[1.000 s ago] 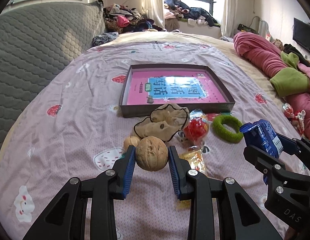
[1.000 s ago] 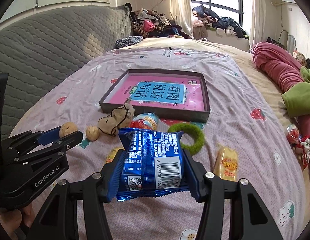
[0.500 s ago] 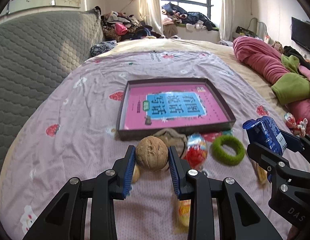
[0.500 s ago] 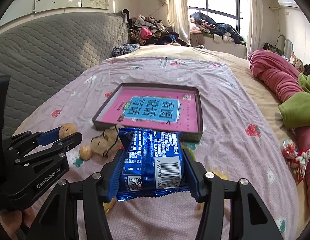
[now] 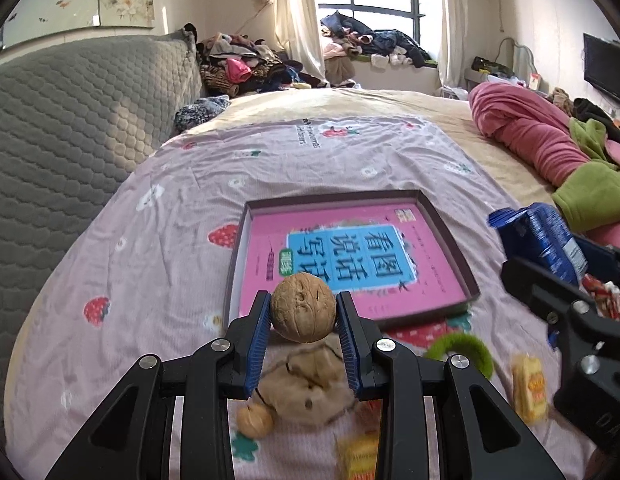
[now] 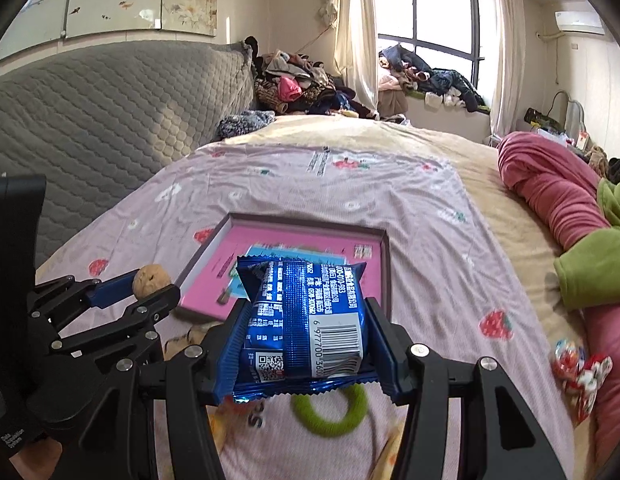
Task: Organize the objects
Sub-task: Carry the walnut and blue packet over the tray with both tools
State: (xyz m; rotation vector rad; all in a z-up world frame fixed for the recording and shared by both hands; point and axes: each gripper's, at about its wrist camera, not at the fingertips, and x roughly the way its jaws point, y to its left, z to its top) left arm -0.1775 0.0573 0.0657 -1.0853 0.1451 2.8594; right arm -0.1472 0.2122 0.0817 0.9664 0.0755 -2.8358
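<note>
We have a walnut (image 5: 303,307) clamped between the pads of our left hand-held gripper (image 5: 303,320), and a blue snack packet (image 6: 305,324) squeezed across its width in our right hand-held gripper (image 6: 305,344); both are carried clear of the bed (image 5: 157,240). The walnut hangs over the near rim of the shallow tray (image 5: 450,240), whose floor shows a pink and blue printed sheet, and the packet's far end overlaps the tray's near edge in the right wrist view.

Below and nearer to us, still on the pink bedsheet, lie a beige fabric piece (image 5: 310,384), a second walnut (image 5: 254,420), a green ring (image 5: 462,350) and yellow wrapped sweets (image 5: 530,388).

By our reading, this is the carrying step: two items in transit to the tray. The next move calls for bringing each load past the rim, lowering it onto the tray floor, then parting the jaws; the round walnut may roll, so it wants a low release.

Against a second ago, the tray sits closer and larger in both views, and the loose items have slid beneath the grippers. Both grips look unchanged.
</note>
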